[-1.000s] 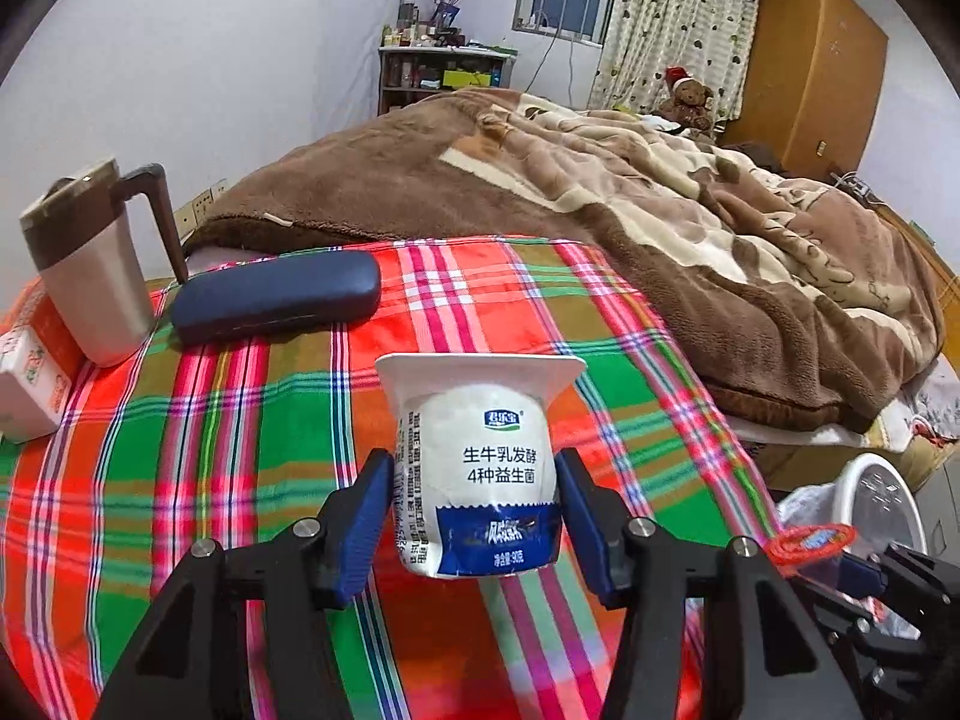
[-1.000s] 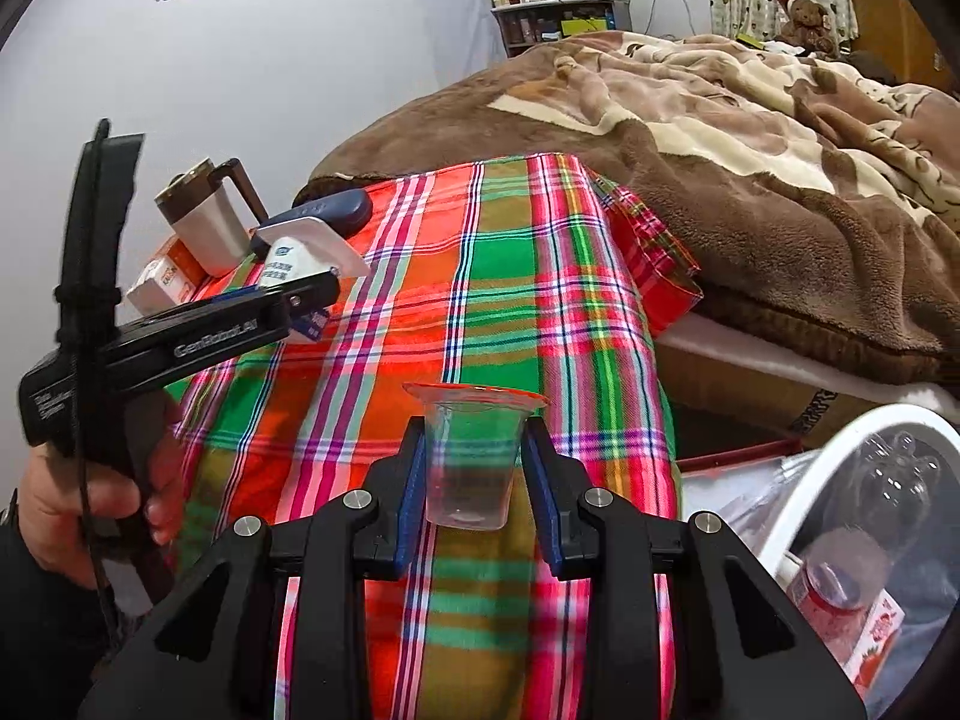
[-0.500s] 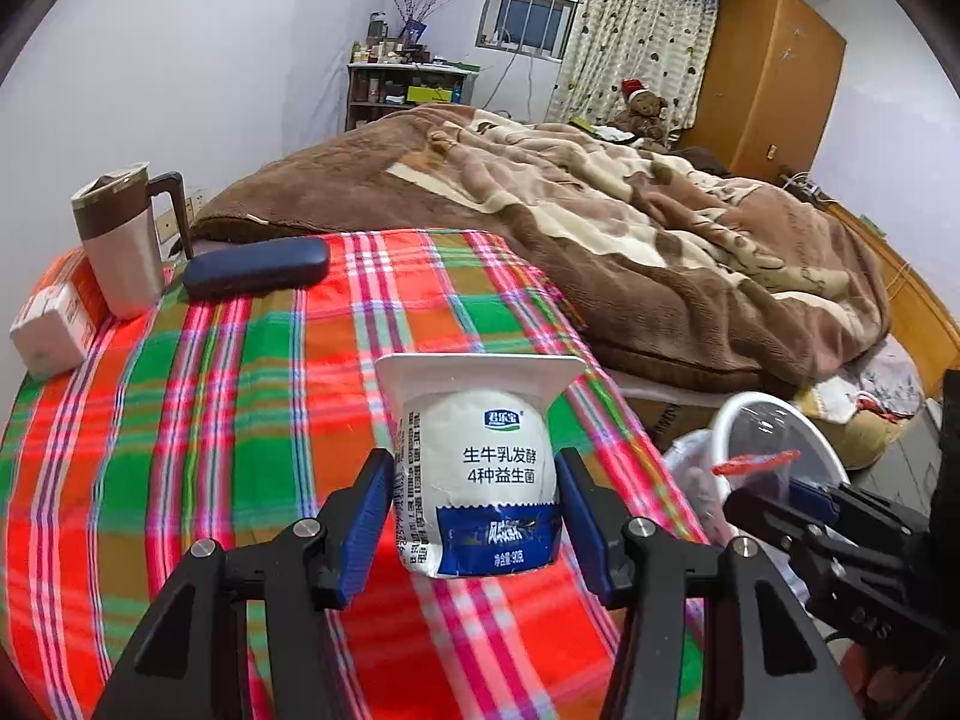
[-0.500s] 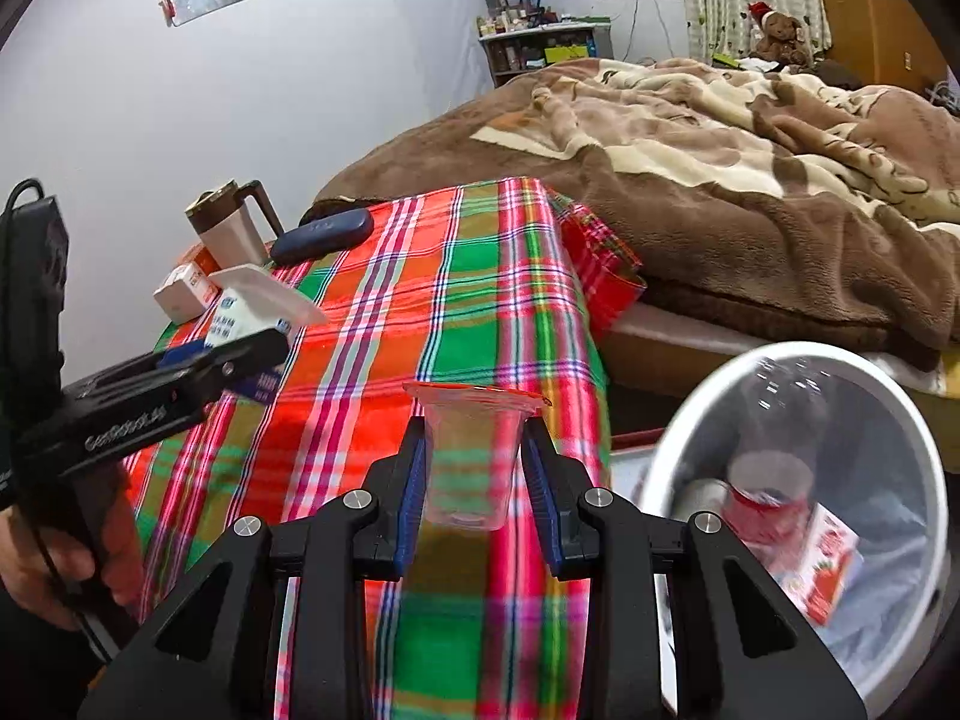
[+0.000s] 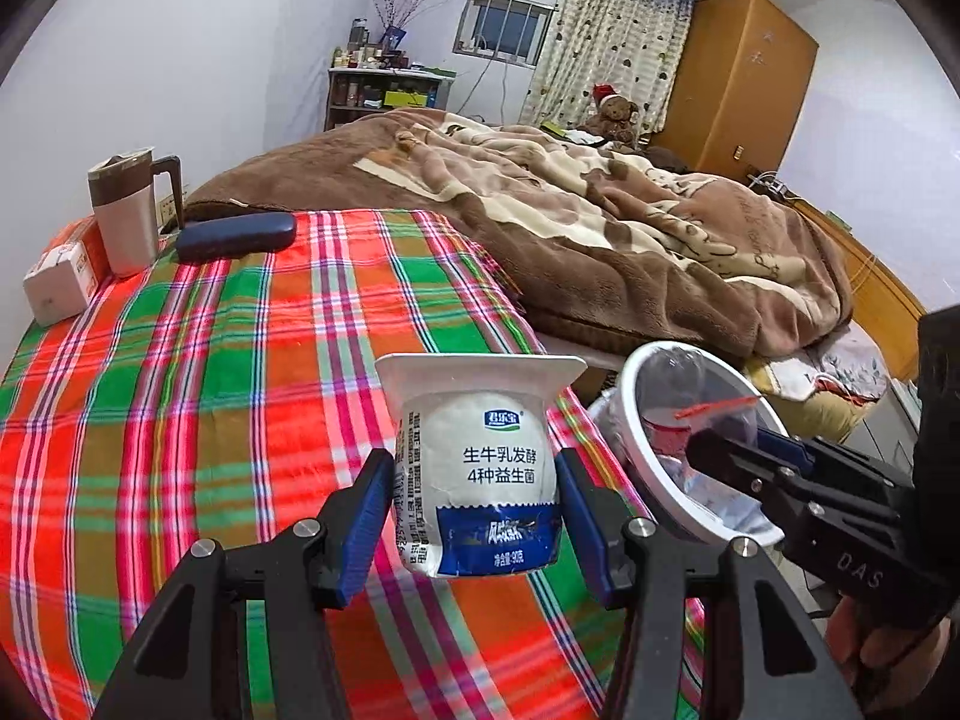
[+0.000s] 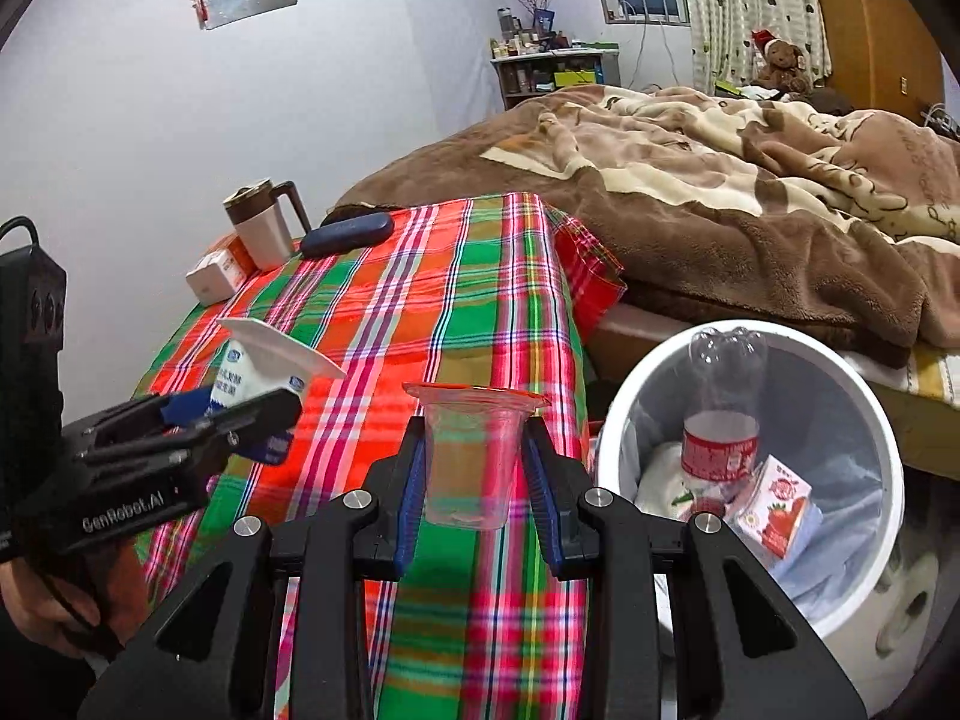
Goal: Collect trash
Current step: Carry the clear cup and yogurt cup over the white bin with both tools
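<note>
My left gripper [image 5: 474, 510] is shut on a white and blue yogurt cup [image 5: 480, 468] and holds it above the plaid tablecloth [image 5: 210, 390]. My right gripper [image 6: 474, 480] is shut on a clear plastic cup [image 6: 471, 456] with a red rim, near the table's right edge. A white trash bin [image 6: 840, 378] stands on the floor to the right of the table, holding a plastic bottle [image 6: 723, 414] and a strawberry carton [image 6: 777, 507]. In the left wrist view the clear cup [image 5: 714, 414] hangs over the bin [image 5: 636, 420].
A mug [image 5: 129, 210], a dark blue case [image 5: 237, 235] and a small white and orange box [image 5: 60, 282] sit at the table's far end. A bed with a brown blanket [image 5: 600, 228] lies beyond the table and bin.
Both grippers have pulled back and shifted right with their cups. The right gripper's clear cup has come closer to the bin, which now shows more fully.
</note>
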### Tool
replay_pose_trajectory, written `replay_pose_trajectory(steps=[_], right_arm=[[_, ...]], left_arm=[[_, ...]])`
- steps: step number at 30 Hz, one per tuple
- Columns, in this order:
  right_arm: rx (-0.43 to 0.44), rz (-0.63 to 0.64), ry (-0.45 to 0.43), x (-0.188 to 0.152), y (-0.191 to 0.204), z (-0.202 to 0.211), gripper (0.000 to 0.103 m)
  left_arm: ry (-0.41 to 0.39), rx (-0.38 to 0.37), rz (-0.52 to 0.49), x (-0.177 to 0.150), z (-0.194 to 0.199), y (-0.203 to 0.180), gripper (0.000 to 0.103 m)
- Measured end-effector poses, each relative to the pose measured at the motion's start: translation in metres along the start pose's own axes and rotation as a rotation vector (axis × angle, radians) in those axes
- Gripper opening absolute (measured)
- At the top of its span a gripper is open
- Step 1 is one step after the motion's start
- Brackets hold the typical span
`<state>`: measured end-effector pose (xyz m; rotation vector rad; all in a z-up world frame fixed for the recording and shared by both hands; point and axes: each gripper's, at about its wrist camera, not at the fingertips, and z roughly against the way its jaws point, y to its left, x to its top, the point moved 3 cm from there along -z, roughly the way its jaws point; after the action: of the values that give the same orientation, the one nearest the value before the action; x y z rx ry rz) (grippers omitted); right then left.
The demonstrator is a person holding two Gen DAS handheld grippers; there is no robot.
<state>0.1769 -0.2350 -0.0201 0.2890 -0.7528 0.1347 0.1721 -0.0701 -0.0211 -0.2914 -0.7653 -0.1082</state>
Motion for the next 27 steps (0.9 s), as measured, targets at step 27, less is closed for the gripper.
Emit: replay_pose_trajectory(steps=[27], right_arm=[[-0.082, -0.147, -0.016, -0.028, -0.076, 0.032, 0.032]], left_arm=[[0.038, -0.154, -0.111, -0.012, -0.028, -0.099, 0.055]])
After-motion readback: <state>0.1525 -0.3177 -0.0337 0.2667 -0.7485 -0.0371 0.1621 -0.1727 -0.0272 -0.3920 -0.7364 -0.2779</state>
